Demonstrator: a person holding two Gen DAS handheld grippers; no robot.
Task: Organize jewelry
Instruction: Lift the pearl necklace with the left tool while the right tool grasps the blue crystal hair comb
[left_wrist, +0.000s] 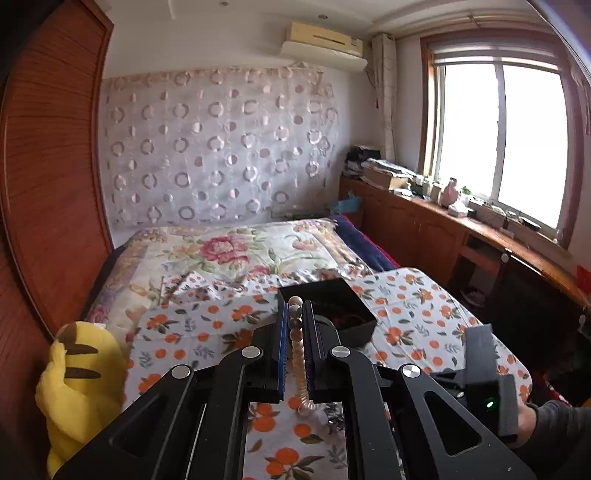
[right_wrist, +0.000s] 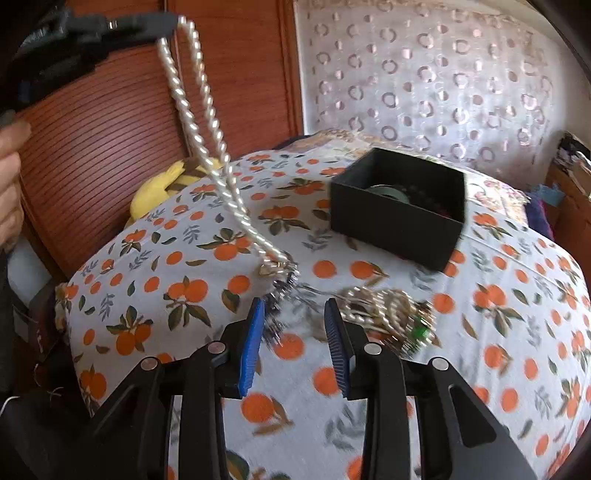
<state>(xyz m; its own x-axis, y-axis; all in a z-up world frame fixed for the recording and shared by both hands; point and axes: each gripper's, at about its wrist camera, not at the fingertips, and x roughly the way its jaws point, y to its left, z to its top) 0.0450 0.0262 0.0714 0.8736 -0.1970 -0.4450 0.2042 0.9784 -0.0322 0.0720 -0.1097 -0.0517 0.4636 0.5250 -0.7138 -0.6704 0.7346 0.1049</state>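
My left gripper (left_wrist: 295, 314) is shut on a pearl necklace (left_wrist: 297, 354) and holds it up in the air; in the right wrist view it (right_wrist: 168, 22) is at top left with the necklace (right_wrist: 207, 147) hanging down to the cloth. A black box (right_wrist: 397, 206) with jewelry inside sits beyond; it also shows in the left wrist view (left_wrist: 328, 306). My right gripper (right_wrist: 295, 310) is open just above a tangled pile of jewelry (right_wrist: 384, 310), with a dark tangled piece (right_wrist: 284, 288) between its fingers.
The jewelry lies on a white cloth with orange prints (right_wrist: 498, 332) spread over a table by a bed (left_wrist: 229, 251). A yellow plush toy (left_wrist: 77, 384) sits at the left edge. A wooden wardrobe (right_wrist: 110, 129) stands behind. A wooden counter (left_wrist: 461, 229) runs under the window.
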